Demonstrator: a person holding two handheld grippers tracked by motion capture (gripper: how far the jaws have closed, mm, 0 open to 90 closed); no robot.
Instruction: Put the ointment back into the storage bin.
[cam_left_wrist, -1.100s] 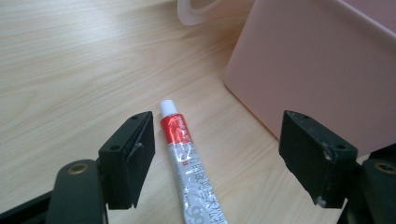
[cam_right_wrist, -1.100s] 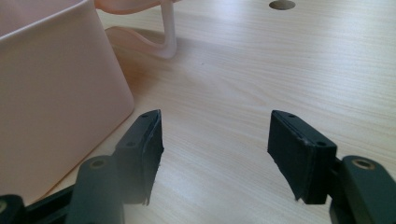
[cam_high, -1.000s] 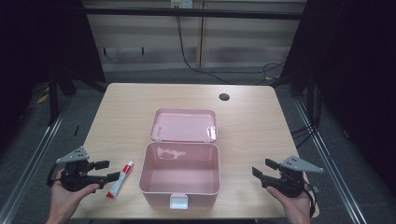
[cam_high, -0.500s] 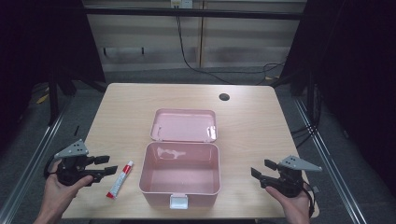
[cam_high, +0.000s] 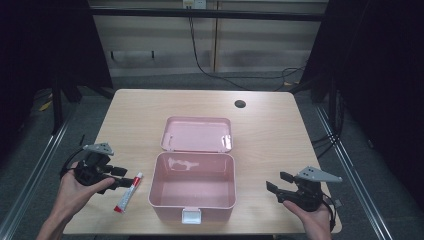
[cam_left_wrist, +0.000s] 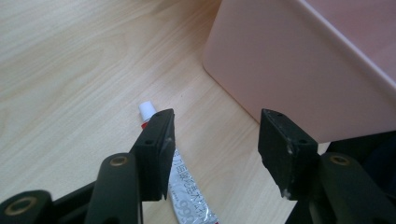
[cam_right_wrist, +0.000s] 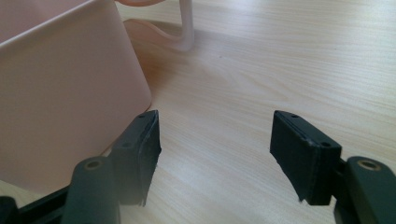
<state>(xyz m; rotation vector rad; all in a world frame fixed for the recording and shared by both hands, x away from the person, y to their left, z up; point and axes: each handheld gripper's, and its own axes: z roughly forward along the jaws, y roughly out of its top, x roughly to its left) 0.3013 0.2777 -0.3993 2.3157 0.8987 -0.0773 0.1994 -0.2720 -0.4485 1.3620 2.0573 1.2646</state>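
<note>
A pink box (cam_high: 192, 214) stands open mid-table, its lid (cam_high: 197, 134) lying flat behind it. Left of the box lies a white tube with a red end (cam_high: 128, 192). My left gripper (cam_high: 125, 177) hovers just above the tube's upper end, jaws apart. They have just been closing, and nothing is pressed between them. In the left gripper view the tube (cam_left_wrist: 187, 196) runs on the table under the left finger (cam_left_wrist: 156, 144), with the box wall (cam_left_wrist: 299, 70) ahead on the right. My right gripper (cam_high: 276, 181) rests right of the box, open with nothing between its jaws (cam_right_wrist: 215, 149).
A round dark hole (cam_high: 240, 104) sits near the table's (cam_high: 280, 135) far right edge. Bare wood lies between the box wall (cam_right_wrist: 60, 93) and the right gripper. Dark floor and cables surround the table.
The left gripper has risen a little and shifted over the tube, and its jaws have narrowed. The right gripper, box and tube have stayed put.
</note>
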